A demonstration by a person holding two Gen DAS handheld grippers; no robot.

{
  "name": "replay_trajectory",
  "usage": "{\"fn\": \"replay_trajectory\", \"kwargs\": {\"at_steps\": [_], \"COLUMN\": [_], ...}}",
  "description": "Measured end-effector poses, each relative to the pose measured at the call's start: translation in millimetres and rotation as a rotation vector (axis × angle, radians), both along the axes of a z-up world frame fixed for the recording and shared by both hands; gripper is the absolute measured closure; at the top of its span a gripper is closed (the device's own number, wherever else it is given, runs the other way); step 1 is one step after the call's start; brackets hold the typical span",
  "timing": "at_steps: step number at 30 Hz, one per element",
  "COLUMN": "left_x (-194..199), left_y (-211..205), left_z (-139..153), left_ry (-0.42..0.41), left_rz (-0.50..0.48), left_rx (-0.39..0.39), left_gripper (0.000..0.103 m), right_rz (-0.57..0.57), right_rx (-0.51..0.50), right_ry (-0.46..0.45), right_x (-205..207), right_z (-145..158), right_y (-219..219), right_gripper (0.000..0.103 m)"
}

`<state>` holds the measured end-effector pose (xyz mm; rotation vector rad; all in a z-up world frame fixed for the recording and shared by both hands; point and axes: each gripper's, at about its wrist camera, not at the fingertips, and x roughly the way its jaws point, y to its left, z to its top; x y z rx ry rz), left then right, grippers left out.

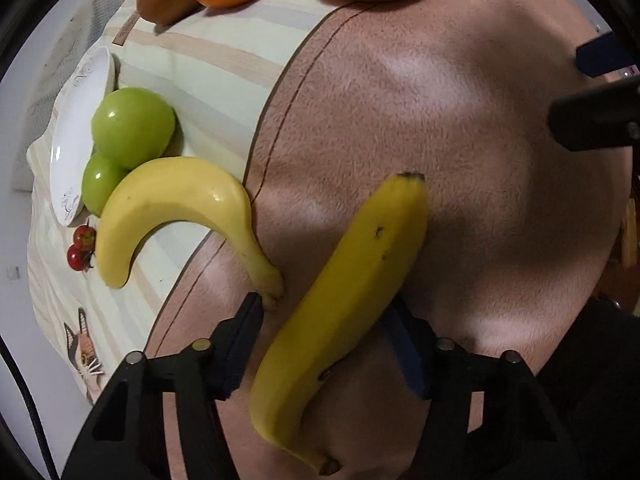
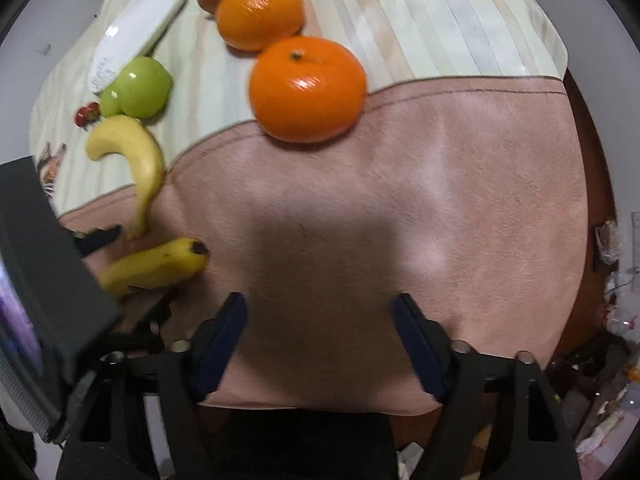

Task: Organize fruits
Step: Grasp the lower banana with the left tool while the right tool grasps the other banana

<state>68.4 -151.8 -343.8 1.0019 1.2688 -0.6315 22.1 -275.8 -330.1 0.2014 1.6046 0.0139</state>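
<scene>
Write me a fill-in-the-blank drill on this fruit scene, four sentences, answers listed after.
1. The left gripper has a ____ lying between its fingers.
2. The right gripper hangs over bare pink cloth with ____ between its fingers.
3. The two apples beside the white plate are ____ in colour.
4. The number of oranges on the table is ____.

Missing words: banana; nothing; green; two
</scene>
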Motion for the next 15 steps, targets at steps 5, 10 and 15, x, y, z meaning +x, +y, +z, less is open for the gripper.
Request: {"fn": "replay_trajectory", "kwargs": {"at_steps": [5, 10, 15], "left_x": [6, 25, 52], "left_y": [8, 44, 98], "left_z": [12, 36, 58], "left_ry": [-0.027, -0.05, -0.063], "left_rz": [0.11, 0.324, 0.577], "left_rx": [-0.031, -0.059, -0.082], "left_gripper": [0.06, 0.069, 0.072], "right_rz": [-0.004, 0.055, 0.135], "right_rx": [0.018, 0.038, 0.084], "right_ry": [-0.002, -0.039, -0.086], "right_x": [-1, 6, 32], "right_z": [3, 18, 33], "right_y": [-11, 3, 41], "right_gripper": [0.028, 0.03, 0.03]}}
